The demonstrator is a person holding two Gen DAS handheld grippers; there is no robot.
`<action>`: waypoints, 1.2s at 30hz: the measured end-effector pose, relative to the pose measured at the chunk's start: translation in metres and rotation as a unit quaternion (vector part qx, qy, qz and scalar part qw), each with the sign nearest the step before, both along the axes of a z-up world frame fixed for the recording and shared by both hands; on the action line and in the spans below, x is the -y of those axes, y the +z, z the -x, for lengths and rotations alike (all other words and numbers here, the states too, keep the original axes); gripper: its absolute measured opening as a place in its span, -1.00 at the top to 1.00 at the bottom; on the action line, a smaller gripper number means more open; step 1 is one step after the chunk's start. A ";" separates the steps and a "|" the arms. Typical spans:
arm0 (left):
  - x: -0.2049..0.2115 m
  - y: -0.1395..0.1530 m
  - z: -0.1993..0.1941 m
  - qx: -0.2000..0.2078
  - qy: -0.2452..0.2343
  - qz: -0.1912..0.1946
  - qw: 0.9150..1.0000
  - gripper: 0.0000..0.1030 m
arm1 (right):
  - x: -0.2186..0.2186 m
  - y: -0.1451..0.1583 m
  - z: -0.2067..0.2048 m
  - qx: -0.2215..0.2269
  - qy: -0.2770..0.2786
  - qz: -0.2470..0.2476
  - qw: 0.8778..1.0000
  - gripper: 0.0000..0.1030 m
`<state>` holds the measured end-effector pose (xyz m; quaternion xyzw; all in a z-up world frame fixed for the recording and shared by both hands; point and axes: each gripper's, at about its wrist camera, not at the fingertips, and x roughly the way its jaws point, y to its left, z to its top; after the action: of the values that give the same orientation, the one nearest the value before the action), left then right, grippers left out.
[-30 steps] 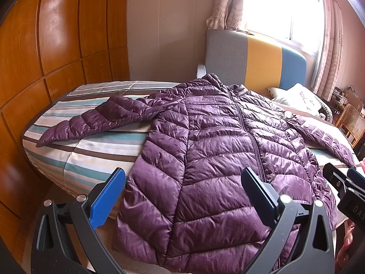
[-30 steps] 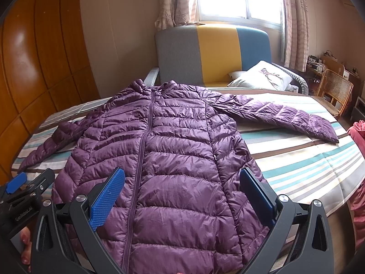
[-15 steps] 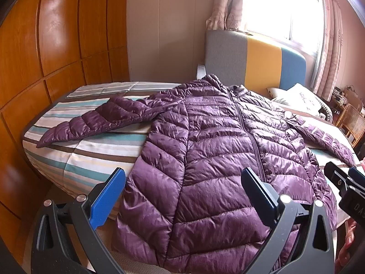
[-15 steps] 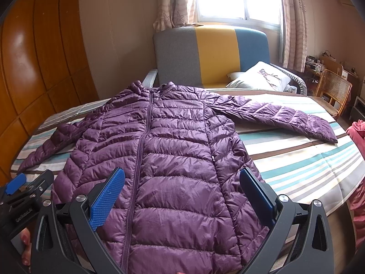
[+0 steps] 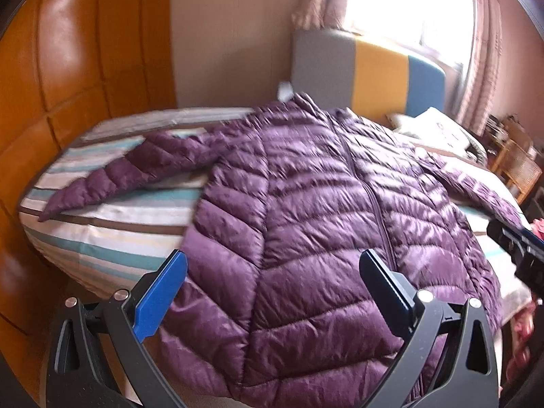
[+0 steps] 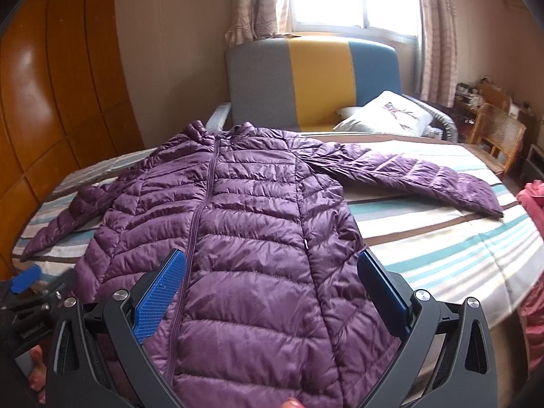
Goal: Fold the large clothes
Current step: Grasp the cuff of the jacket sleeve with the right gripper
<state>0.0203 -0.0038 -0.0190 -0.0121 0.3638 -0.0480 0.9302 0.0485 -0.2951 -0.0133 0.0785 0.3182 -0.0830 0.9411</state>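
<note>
A purple quilted puffer jacket (image 6: 244, 224) lies face up and zipped on a bed with a striped cover (image 6: 442, 244). Its collar points toward the far edge of the bed and its hem hangs over the near edge. Both sleeves are spread out: 1 reaches toward the bed's left edge (image 5: 112, 180), the other toward the right edge (image 6: 425, 180).

The left claw (image 5: 272, 292) hovers above the hem near the bed's near edge, its 2 blue-padded fingers wide apart and holding nothing. The right claw (image 6: 270, 289) hovers over the jacket's lower front, its fingers likewise spread wide and empty.

Beyond the far edge stands a grey, yellow and blue headboard (image 6: 316, 81) with a white pillow (image 6: 384, 115) beside it.
</note>
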 end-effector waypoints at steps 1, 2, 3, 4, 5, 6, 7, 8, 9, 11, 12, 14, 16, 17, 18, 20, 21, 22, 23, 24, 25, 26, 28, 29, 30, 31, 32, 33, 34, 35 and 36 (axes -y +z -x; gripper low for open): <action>0.000 -0.003 -0.001 -0.004 -0.009 0.010 1.000 -0.96 | 0.006 -0.001 -0.002 0.005 0.006 -0.009 1.000 -0.94; -0.002 -0.006 -0.005 -0.006 -0.017 0.025 1.000 -0.96 | 0.014 -0.003 -0.003 0.011 0.010 -0.024 1.000 -0.94; -0.002 -0.008 -0.008 -0.006 -0.018 0.030 0.999 -0.96 | 0.023 -0.004 -0.005 0.014 0.008 -0.041 0.999 -0.94; -0.001 -0.010 -0.011 -0.008 -0.016 0.028 0.999 -0.96 | 0.034 -0.007 -0.007 0.020 0.000 -0.055 0.998 -0.94; 0.000 -0.012 -0.016 -0.011 -0.015 0.023 1.000 -0.96 | 0.043 -0.009 -0.010 0.020 -0.006 -0.059 0.998 -0.94; 0.003 -0.014 -0.022 -0.014 -0.016 0.016 1.000 -0.96 | 0.055 -0.014 -0.017 0.002 -0.015 -0.051 0.999 -0.94; 0.005 -0.016 -0.030 -0.013 -0.015 0.005 1.000 -0.96 | 0.065 -0.020 -0.025 -0.026 -0.028 -0.041 0.998 -0.94; 0.006 -0.017 -0.036 -0.009 -0.011 -0.007 1.000 -0.96 | 0.076 -0.025 -0.031 -0.045 -0.038 -0.039 0.998 -0.94; 0.008 -0.019 -0.043 -0.005 -0.006 -0.021 1.000 -0.96 | 0.087 -0.030 -0.034 -0.051 -0.044 -0.044 0.997 -0.94; 0.010 -0.024 -0.062 -0.004 -0.003 -0.049 0.999 -0.96 | 0.124 -0.044 -0.042 -0.070 -0.083 -0.071 0.992 -0.94; 0.010 -0.026 -0.071 -0.007 -0.003 -0.057 0.998 -0.96 | 0.145 -0.051 -0.044 -0.075 -0.104 -0.095 0.987 -0.94; 0.009 -0.032 -0.090 -0.015 -0.002 -0.070 0.997 -0.96 | 0.178 -0.061 -0.046 -0.074 -0.132 -0.137 0.979 -0.94; 0.008 -0.039 -0.110 -0.030 0.004 -0.078 0.997 -0.96 | 0.214 -0.071 -0.049 -0.072 -0.169 -0.172 0.968 -0.94; 0.007 -0.043 -0.121 -0.038 0.011 -0.081 0.996 -0.96 | 0.227 -0.074 -0.051 -0.070 -0.185 -0.179 0.964 -0.93; 0.006 -0.046 -0.131 -0.046 0.018 -0.083 0.995 -0.96 | 0.243 -0.078 -0.051 -0.064 -0.209 -0.188 0.958 -0.79; 0.004 -0.051 -0.143 -0.048 0.025 -0.081 0.995 -0.96 | 0.269 -0.083 -0.052 -0.051 -0.243 -0.202 0.947 -0.61; 0.003 -0.053 -0.149 -0.047 0.030 -0.081 0.995 -0.96 | 0.283 -0.086 -0.052 -0.045 -0.260 -0.208 0.942 -0.52; 0.002 -0.055 -0.155 -0.045 0.035 -0.082 0.995 -0.96 | 0.295 -0.089 -0.054 -0.041 -0.272 -0.216 0.937 -0.45; 0.001 -0.057 -0.162 -0.044 0.040 -0.086 0.994 -0.96 | 0.308 -0.093 -0.055 -0.036 -0.286 -0.228 0.930 -0.40; 0.000 -0.059 -0.167 -0.042 0.044 -0.089 0.994 -0.96 | 0.321 -0.097 -0.057 -0.031 -0.300 -0.240 0.923 -0.34; 0.000 -0.061 -0.171 -0.040 0.046 -0.091 0.994 -0.96 | 0.331 -0.101 -0.058 -0.022 -0.311 -0.254 0.916 -0.28; 0.000 -0.063 -0.174 -0.039 0.048 -0.093 0.994 -0.96 | 0.339 -0.103 -0.058 -0.008 -0.317 -0.266 0.910 -0.27; -0.001 -0.069 -0.183 -0.046 0.053 -0.098 0.993 -0.96 | 0.354 -0.105 -0.059 0.010 -0.339 -0.277 0.899 -0.27; -0.002 -0.071 -0.184 -0.049 0.054 -0.097 0.993 -0.96 | 0.362 -0.107 -0.060 0.020 -0.350 -0.284 0.893 -0.27; -0.003 -0.075 -0.187 -0.056 0.056 -0.094 0.992 -0.96 | 0.367 -0.109 -0.061 0.027 -0.356 -0.290 0.888 -0.27; -0.005 -0.079 -0.189 -0.064 0.058 -0.090 0.992 -0.97 | 0.373 -0.111 -0.060 0.039 -0.366 -0.302 0.879 -0.26; -0.006 -0.081 -0.190 -0.068 0.058 -0.084 0.992 -0.97 | 0.377 -0.113 -0.060 0.050 -0.375 -0.310 0.872 -0.26; -0.007 -0.082 -0.189 -0.070 0.057 -0.080 0.993 -0.97 | 0.385 -0.114 -0.060 0.059 -0.381 -0.318 0.866 -0.26; -0.009 -0.084 -0.189 -0.071 0.058 -0.074 0.993 -0.97 | 0.389 -0.115 -0.061 0.065 -0.388 -0.323 0.861 -0.16; -0.009 -0.084 -0.188 -0.072 0.060 -0.071 0.993 -0.97 | 0.395 -0.117 -0.062 0.068 -0.398 -0.325 0.855 -0.08; -0.010 -0.086 -0.188 -0.073 0.061 -0.067 0.993 -0.97 | 0.400 -0.118 -0.063 0.068 -0.410 -0.325 0.850 0.07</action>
<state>0.2080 0.0065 -0.1045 0.0241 0.4321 0.0346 0.9008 0.1118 -0.6952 -0.1316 0.5088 0.2012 -0.3472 0.7616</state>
